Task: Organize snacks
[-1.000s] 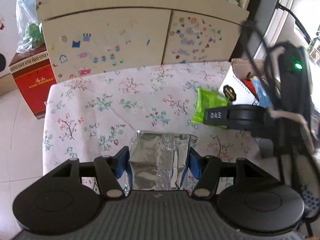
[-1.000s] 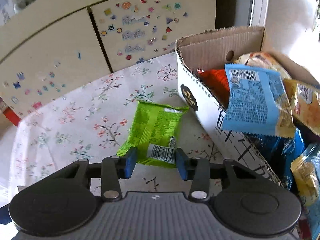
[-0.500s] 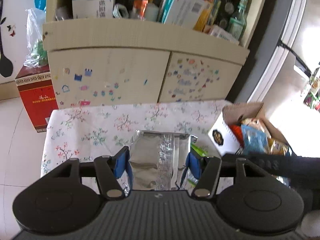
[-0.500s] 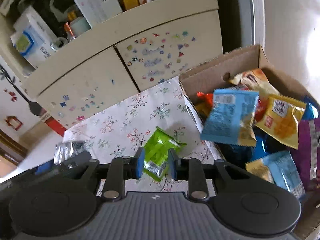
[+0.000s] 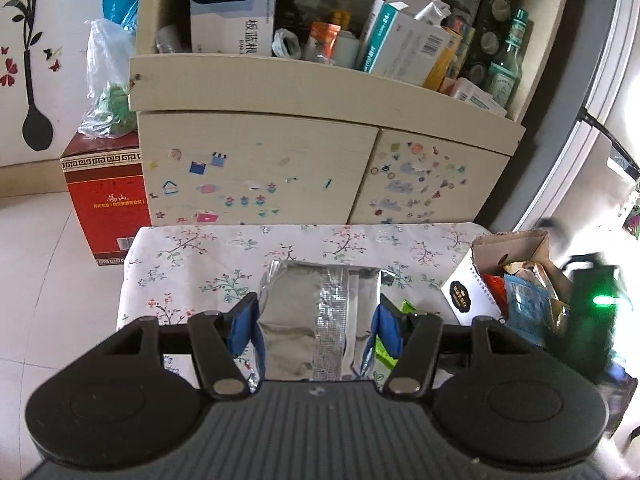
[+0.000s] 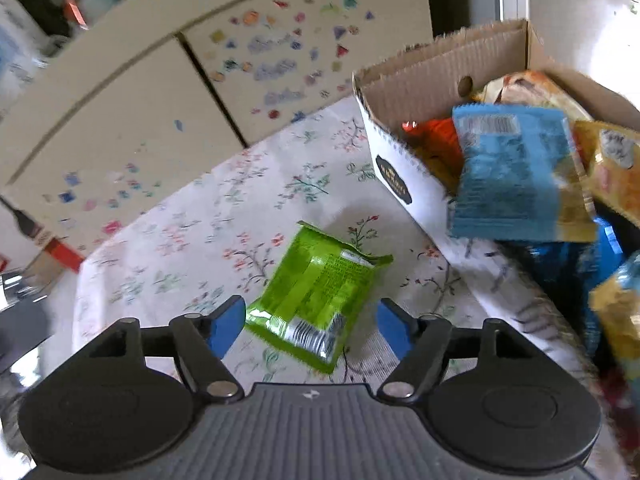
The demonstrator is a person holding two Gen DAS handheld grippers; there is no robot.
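my left gripper (image 5: 316,322) clamps the silver packet (image 5: 320,316); my right gripper (image 6: 312,326), jaws just opened wide around the green packet (image 6: 316,292), should close squarely before lifting to the box (image 6: 404,80).

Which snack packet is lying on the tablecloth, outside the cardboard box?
The green packet, flat on the floral tablecloth. The blue and yellow packets sit in the cardboard box; the silver one is gripped.

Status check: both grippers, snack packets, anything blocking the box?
Left gripper shut on silver foil packet. Right gripper jaws just opened, green snack packet loose between them on floral tablecloth. Cardboard box unobstructed.
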